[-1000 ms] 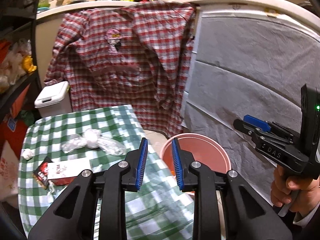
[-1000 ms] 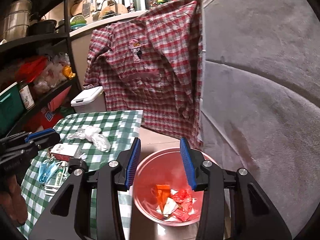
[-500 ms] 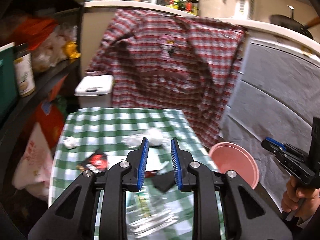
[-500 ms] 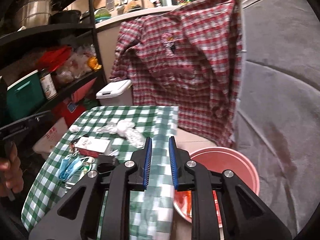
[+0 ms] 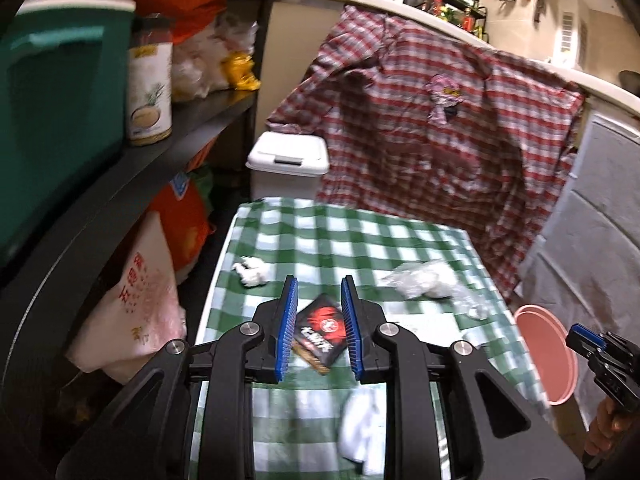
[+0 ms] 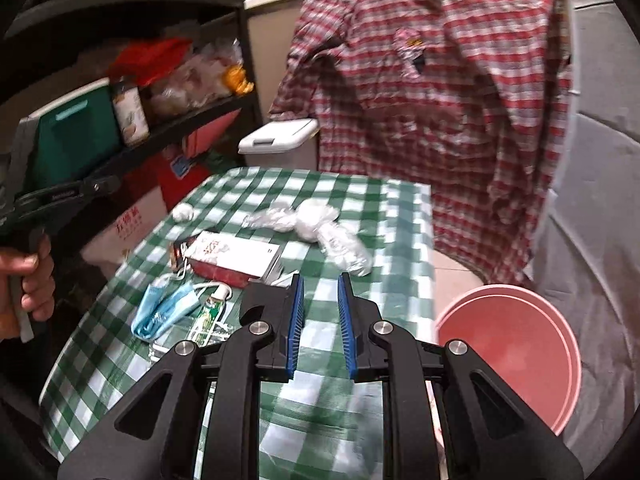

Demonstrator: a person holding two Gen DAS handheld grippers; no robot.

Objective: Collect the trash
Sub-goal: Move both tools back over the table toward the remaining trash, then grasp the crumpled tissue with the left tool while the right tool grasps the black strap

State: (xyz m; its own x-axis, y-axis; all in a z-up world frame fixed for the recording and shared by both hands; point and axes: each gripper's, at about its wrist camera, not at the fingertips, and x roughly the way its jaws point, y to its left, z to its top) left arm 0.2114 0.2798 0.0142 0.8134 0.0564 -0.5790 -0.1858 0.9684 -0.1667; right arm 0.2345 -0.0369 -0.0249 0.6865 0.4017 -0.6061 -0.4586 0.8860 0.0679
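Trash lies on a green checked table. My left gripper is open and empty above a black and red packet. A small white wad lies to its left, crumpled clear plastic to its right. My right gripper is open and empty over the table's right side, near a red and white box. A blue face mask and a small tube lie left of it. The pink bucket stands on the floor right of the table.
A black shelf unit with a teal bin and a can stands left of the table. A white lidded bin stands behind it. A red plaid shirt hangs over the counter; grey cloth covers the right.
Both grippers have swung left, away from the bucket and over the table. The left now sits above the black and red packet. The right jaws have opened a little from half a second ago.
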